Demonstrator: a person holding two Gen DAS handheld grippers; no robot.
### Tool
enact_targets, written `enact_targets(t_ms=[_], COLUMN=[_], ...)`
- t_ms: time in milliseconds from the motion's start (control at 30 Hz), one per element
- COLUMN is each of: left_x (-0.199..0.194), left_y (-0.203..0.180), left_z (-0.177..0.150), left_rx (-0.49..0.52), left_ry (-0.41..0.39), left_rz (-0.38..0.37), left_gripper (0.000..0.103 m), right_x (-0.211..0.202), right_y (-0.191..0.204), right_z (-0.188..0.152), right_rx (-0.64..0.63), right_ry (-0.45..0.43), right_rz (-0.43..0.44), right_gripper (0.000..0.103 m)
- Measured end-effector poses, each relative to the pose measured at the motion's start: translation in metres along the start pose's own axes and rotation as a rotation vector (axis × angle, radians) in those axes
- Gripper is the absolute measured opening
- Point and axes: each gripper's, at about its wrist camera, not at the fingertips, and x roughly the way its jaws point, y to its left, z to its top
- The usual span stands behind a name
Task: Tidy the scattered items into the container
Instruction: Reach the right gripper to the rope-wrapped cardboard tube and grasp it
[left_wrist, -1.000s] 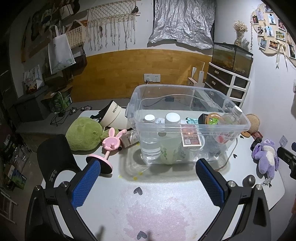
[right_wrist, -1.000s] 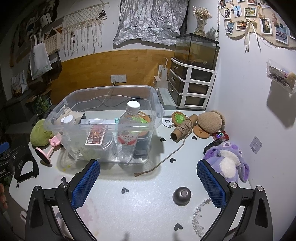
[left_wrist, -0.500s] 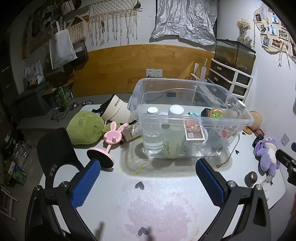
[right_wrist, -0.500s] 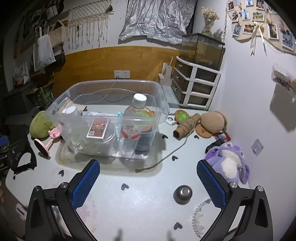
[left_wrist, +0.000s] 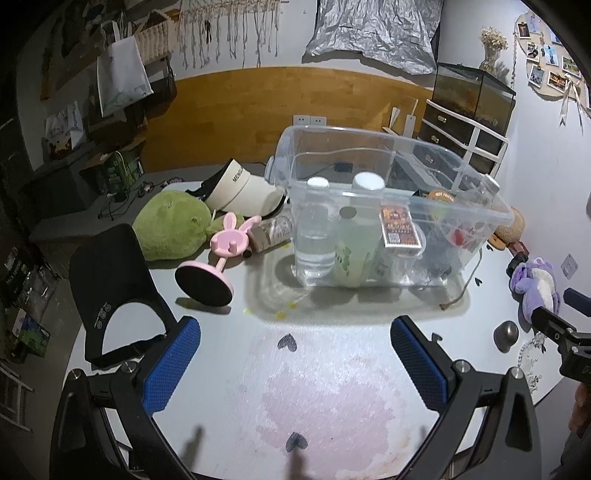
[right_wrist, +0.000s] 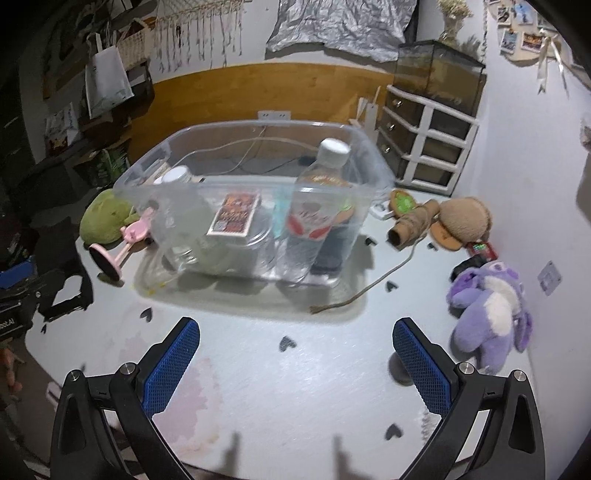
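Observation:
A clear plastic bin (left_wrist: 461, 199) (right_wrist: 369, 173) stands mid-table and holds bottles, a jar and a small box. Left of it lie a green plush (left_wrist: 170, 229) (right_wrist: 103, 221), a pink bunny stand (left_wrist: 221, 254) (right_wrist: 122, 251), a white visor (left_wrist: 243, 188) and a black cap (left_wrist: 110, 280). Right of it lie a purple plush (left_wrist: 535, 280) (right_wrist: 491, 306), a twine spool (right_wrist: 410, 221), a brown plush (right_wrist: 465, 218) and a metal knob (left_wrist: 506, 334). My left gripper (left_wrist: 295, 354) is open over bare table before the bin. My right gripper (right_wrist: 295, 354) is open too, nothing between its fingers.
A white drawer unit (right_wrist: 428, 147) with a glass tank on top stands behind the table at the right. The round table's front edge (left_wrist: 546, 391) curves close to both grippers. A bead string (left_wrist: 532, 354) lies near the knob. Twine (right_wrist: 369, 288) trails across the table.
Both grippers have drawn back from the bin; it looks smaller and farther in each view. Both stay open and empty.

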Motion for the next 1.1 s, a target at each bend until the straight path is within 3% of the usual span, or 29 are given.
enact_targets(t_ms=[300, 733, 967, 1100], left_x=[0.017, 0.068, 0.098, 0.111], left_y=[0.018, 0.049, 0.062, 0.065], left_z=[-0.013, -0.004, 0.021, 0.035], left_rx=[-0.001, 0.035, 0.089, 0.104], left_ry=[0.063, 0.137, 0.125, 0.118], left_rz=[-0.014, -0.057, -0.074, -0.079], left_gripper=[0.103, 0.102, 0.102, 0.102], right_x=[0.022, 0.051, 0.057, 0.062], right_y=[0.026, 0.040, 0.038, 0.011], right_z=[-0.011, -0.022, -0.024, -0.023], right_rx=[-0.008, 0.069, 0.149, 0.243], right_ry=[0.086, 0.196, 0.214, 0.221], right_rz=[0.062, 0.030, -0.011, -0.056], right_gripper=[0.103, 0.102, 0.090, 0.082])
